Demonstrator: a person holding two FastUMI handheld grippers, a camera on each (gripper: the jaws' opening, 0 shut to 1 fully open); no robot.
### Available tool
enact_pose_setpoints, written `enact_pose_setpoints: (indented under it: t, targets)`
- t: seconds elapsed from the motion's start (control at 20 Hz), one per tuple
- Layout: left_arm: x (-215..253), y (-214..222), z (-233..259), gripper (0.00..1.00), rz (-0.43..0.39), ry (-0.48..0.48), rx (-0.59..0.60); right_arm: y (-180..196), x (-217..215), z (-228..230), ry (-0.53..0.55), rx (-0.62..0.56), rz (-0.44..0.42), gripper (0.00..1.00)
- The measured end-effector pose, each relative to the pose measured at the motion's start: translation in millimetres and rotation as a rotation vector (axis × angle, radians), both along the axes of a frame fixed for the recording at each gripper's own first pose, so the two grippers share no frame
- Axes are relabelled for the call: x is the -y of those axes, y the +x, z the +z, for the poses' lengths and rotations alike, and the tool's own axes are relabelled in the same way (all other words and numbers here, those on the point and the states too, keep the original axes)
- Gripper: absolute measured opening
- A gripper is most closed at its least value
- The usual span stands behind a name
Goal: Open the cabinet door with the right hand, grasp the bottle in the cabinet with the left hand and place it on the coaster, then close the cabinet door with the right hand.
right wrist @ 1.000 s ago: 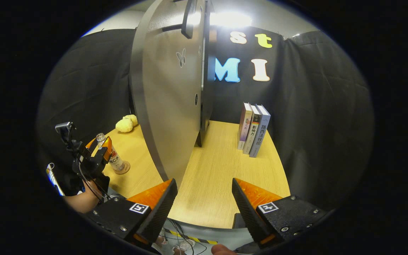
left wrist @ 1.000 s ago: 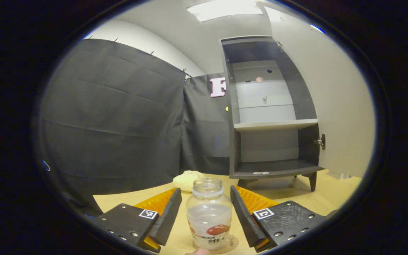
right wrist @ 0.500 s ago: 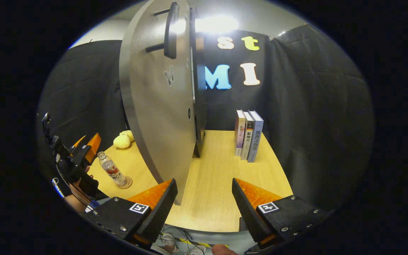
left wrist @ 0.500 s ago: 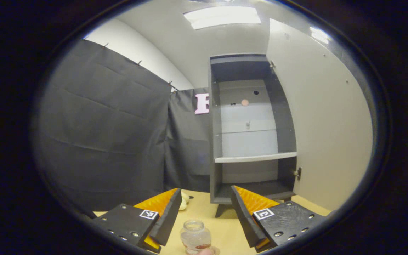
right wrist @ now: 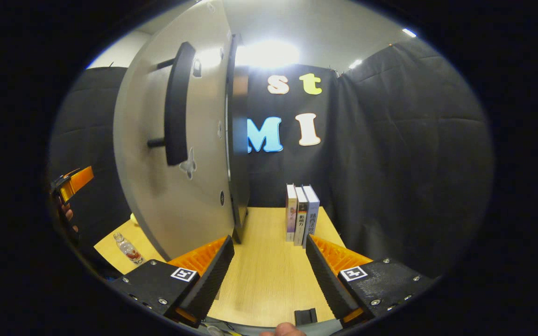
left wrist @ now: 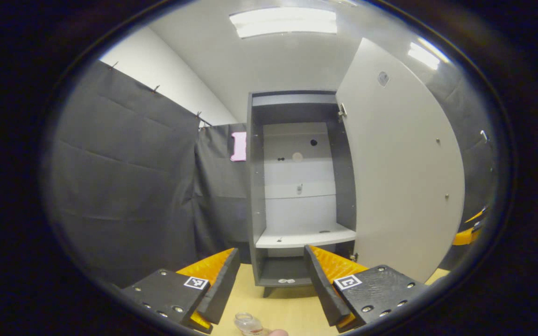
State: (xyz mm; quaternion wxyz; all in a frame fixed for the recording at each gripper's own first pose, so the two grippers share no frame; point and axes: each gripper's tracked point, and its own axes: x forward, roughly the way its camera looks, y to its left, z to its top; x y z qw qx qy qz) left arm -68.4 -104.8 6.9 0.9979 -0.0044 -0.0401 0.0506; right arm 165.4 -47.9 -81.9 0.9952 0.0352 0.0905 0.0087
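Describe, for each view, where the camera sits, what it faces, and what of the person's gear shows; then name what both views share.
Left gripper view: rides the left gripper, facing the open cabinet; own jaws apart, the bottle below.
Right gripper view: rides the right gripper, facing the door's outer side and books; own jaws apart, the left gripper far left.
Shared: door, bottle, table.

Black cloth wall [left wrist: 124,177] encloses booth. White ceiling with bright light panel [left wrist: 283,21]. Light wood worktop [right wrist: 269,275] carries 3 upright books [right wrist: 300,219] near cloth on right gripper view's far side.
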Motion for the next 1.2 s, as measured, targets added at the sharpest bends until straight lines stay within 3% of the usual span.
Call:
enact_pose_setpoints:
  t: [0.1, 0.15, 0.3, 0.5, 0.7, 0.75, 0.8, 0.9, 0.95, 1.0, 1.15, 1.2]
  targets:
    - [9, -4, 13, 0.78, -0.026, 0.01, -0.03, 13, 6, 30, 0.025, 0.065, -0.022, 0.95]
    - [14, -5, 21, 0.85, -0.034, 0.032, -0.035, 19, 9, 44, 0.032, 0.098, -0.034, 0.96]
    - [28, -11, 32, 0.82, -0.068, 0.084, -0.037, 28, 14, 72, 0.032, 0.135, -0.077, 0.95]
    - [46, -8, 17, 0.86, -0.173, 0.029, -0.063, 26, -1, 102, -0.006, 0.196, -0.105, 0.94]
    - [33, -6, 24, 0.82, -0.211, 0.039, -0.061, 10, -9, 119, -0.051, 0.235, -0.176, 0.93]
    - [19, 3, 26, 0.85, -0.209, 0.058, -0.058, 8, -12, 113, -0.044, 0.223, -0.183, 0.93]
    - [9, 10, 28, 0.79, -0.216, 0.068, -0.05, 7, -16, 111, -0.032, 0.213, -0.185, 0.92]
    - [-5, 27, 29, 0.78, -0.239, 0.074, -0.047, 5, -31, 111, -0.009, 0.2, -0.171, 0.92]
    - [-11, 31, 27, 0.85, -0.247, 0.073, -0.05, 5, -41, 113, -0.008, 0.204, -0.161, 0.91]
    - [-15, 32, 26, 0.78, -0.252, 0.07, -0.051, 3, -54, 115, -0.014, 0.211, -0.146, 0.91]
    - [-24, 36, 29, 0.82, -0.268, 0.078, -0.038, 6, -97, 119, -0.043, 0.231, -0.097, 0.91]
    - [-25, 39, 29, 0.79, -0.283, 0.085, -0.032, 7, -110, 122, -0.049, 0.244, -0.093, 0.92]
